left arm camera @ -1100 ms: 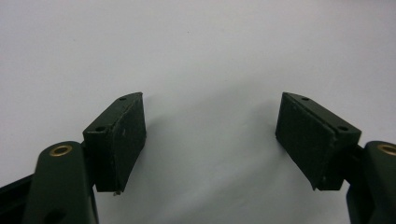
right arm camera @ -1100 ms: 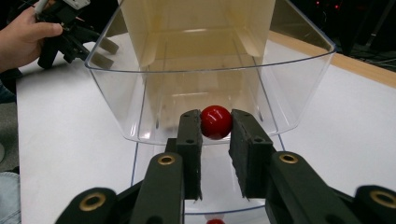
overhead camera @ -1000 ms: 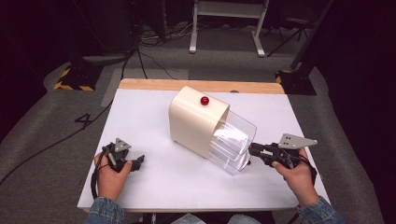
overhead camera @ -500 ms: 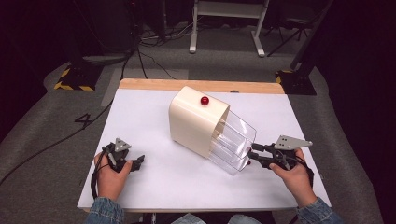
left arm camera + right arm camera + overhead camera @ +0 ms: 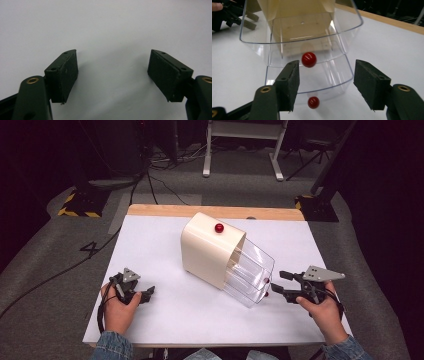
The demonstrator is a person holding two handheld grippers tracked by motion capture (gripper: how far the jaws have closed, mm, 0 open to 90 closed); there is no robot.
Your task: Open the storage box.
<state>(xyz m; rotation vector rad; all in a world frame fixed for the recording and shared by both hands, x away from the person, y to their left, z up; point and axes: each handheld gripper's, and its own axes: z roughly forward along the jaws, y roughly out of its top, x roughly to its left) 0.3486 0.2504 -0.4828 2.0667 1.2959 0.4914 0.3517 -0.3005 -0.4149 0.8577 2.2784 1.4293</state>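
A white table [image 5: 165, 245] has a cream box [image 5: 207, 247] standing near its middle. A small red knob [image 5: 219, 228] sits on top of the box. Two clear plastic drawers stick out of the side of the box that faces the person's right hand. The upper clear drawer [image 5: 299, 30] and the lower clear drawer [image 5: 329, 75] each have a red ball knob on the front. The upper knob [image 5: 309, 59] and the lower knob [image 5: 313, 102] both show well in the right gripper view.

The right gripper [image 5: 277, 284] is held in the person's right hand [image 5: 325, 312], just beside the drawer fronts. Its jaws are wide apart and hold nothing. In the right gripper view [image 5: 327, 85] the upper knob sits just above and a little inside one jaw, and the lower knob shows low down between the jaws. It is hard to tell if a jaw touches the plastic.

The left gripper [image 5: 145, 294] rests low near the table's front left part, in the person's left hand [image 5: 120, 307], well apart from the box. In the left gripper view [image 5: 112, 72] its jaws are wide apart over bare white table, with nothing between them.
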